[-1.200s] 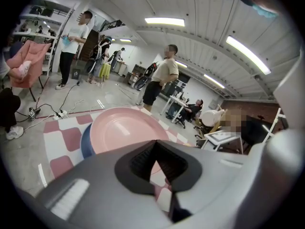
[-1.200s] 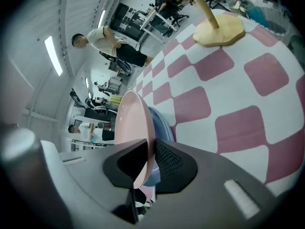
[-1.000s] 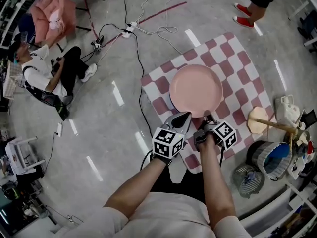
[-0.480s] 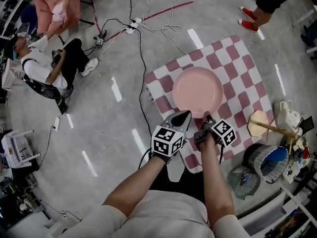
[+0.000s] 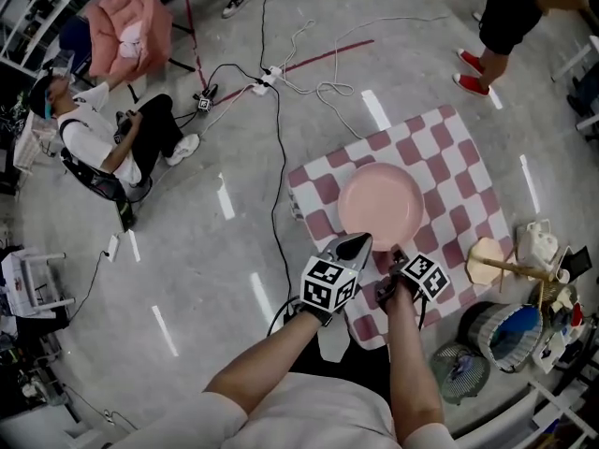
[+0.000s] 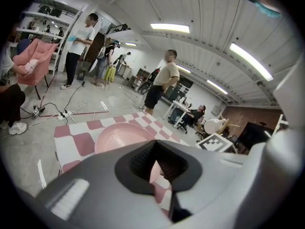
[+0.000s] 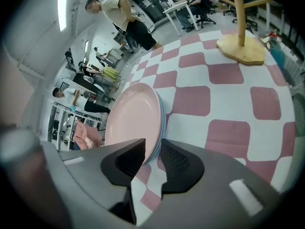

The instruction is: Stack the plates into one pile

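— Where's the stack of plates (image 5: 381, 209) from where you stand?
— The pink plate (image 7: 131, 123) lies on top, face up. A bluish plate (image 7: 163, 114) shows only as a thin edge beneath it. The near rim runs right into the right gripper (image 7: 152, 147).
— Gripping it?
— Looks so to me. The two jaws stand a narrow way apart with that rim filling the gap, one jaw over the plate's face and the other outside its edge.
— And the other one?
— The left gripper (image 6: 153, 146) has its jaws pressed together at the tips, with nothing between them. The plates sit just ahead of them and a touch to their left. The tips are close to the rim, though I can't say whether they touch it.
— What's underneath?
— A pink-and-white checked cloth (image 5: 449, 157), spreading out beyond both pairs of jaws. Farther past the right jaws, off to their right, a wooden stand (image 7: 240, 49) rests on it. Well beyond the left jaws, a person (image 6: 164, 82) stands on the floor behind the cloth
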Demonstrator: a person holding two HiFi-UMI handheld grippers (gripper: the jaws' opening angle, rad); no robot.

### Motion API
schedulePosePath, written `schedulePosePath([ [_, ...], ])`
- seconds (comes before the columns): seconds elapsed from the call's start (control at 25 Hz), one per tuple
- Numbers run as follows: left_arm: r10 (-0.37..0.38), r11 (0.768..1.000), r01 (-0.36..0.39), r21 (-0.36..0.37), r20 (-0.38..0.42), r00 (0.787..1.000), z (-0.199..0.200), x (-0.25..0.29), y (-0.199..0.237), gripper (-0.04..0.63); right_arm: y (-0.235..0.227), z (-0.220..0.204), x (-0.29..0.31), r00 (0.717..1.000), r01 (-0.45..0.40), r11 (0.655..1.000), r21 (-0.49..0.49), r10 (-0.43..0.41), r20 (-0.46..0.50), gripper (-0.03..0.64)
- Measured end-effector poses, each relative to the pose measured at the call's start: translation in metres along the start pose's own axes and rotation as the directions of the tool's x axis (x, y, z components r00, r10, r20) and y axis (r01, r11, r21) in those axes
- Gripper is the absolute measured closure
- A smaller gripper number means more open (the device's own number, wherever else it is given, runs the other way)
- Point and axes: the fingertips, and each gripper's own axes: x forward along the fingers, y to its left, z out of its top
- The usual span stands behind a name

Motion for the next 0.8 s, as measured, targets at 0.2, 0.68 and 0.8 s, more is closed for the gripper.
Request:
schedulePosePath([
  [0.2,-0.02,1.0,0.02,0.003,-0.003,1.0,0.004,-0.002,-0.008,0.589,0.004,0.007,-0.025,0.999,0.015,0.994,-0.106,-0.011,0.035,0.529],
  [0.68,-0.063,0.996,0.06,0.062,0.05,0.997,0.059,-0.059,-0.02,0.589,0.114,0.021,-0.108,0.964,-0.116,0.947,-0.301,0.18,0.195,0.595],
  [0.8,-0.076,0.994,0.071,0.082,0.059,0.995,0.073,-0.07,-0.027,0.589,0.139,0.021,-0.126,0.947,-0.149,0.928,-0.341,0.233,0.22,0.607],
])
